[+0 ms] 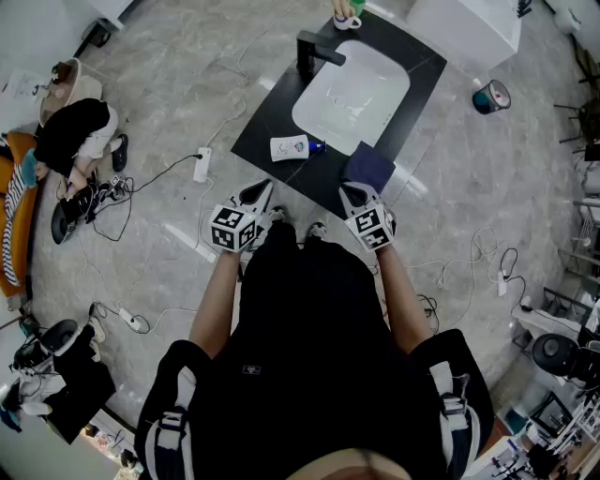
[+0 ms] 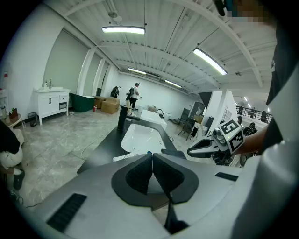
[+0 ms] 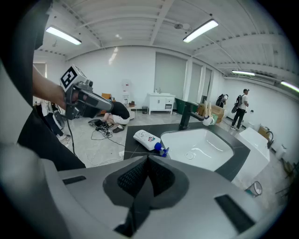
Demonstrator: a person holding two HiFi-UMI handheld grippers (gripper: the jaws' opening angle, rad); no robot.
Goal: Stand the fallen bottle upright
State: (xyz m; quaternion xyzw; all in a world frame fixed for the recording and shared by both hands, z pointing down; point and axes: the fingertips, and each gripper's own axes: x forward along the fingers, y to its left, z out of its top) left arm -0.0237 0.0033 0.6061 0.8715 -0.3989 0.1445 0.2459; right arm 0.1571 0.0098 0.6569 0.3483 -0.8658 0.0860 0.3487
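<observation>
on the black counter (image 1: 272, 127), just left of the white basin (image 1: 375, 75), the white bottle (image 1: 289, 147) lies on its side, its blue spray head (image 1: 316, 146) pointing toward the basin rim. i hold both tools back at the near edge: the left gripper (image 1: 261, 195) is clenched with its pads pressed together on nothing, and the right gripper (image 1: 354, 195) is clenched and empty too. both will need to spread before any grasp. i judge the bottle to be light plastic, fairly stiff, with a smooth rounded body that may roll or slip under a careless pinch. the flat labelled middle looks like the best place to grip, squeezing across the width, not the blue head, which looks thin and could twist. a dark blue cloth (image 1: 367, 169) lies on the counter just ahead of the right gripper, between it and the bottle, so the left side has the clearer line. the basin sits so near that a nudged bottle could slide in. the black faucet (image 1: 314, 52) and a mug (image 1: 347, 14) stand well beyond, out of the way.
</observation>
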